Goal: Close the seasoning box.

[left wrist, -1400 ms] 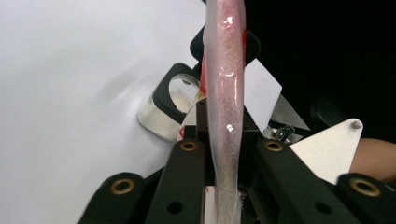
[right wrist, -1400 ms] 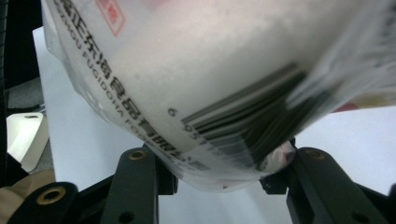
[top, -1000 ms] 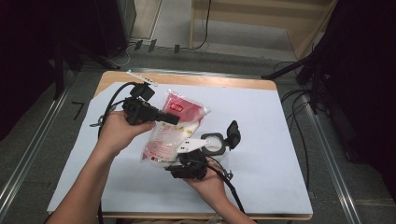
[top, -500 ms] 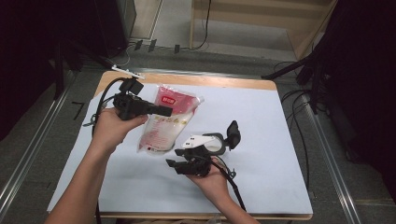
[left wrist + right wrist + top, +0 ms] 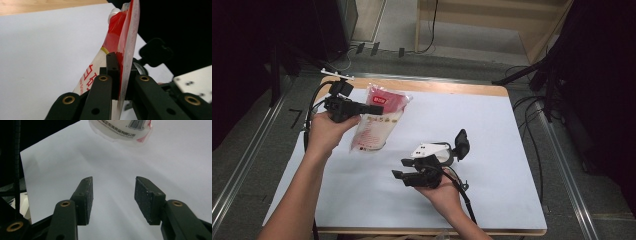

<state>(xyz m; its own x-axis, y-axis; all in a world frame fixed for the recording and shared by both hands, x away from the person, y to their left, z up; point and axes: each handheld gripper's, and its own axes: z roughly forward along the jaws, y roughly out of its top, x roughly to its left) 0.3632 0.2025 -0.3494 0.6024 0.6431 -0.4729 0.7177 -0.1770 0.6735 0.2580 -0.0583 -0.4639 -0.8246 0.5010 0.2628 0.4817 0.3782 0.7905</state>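
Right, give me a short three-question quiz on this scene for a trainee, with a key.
1. True or false: the left gripper is clamped on the red-and-white pouch.
2. What lies between the pads of the right gripper?
A. the pouch
B. nothing
C. a cable
3. In the high view, what covers the table under both grippers?

Key:
1. True; its jaws pinch the pouch's edge.
2. B; the jaws stand apart over bare sheet.
3. A white sheet.
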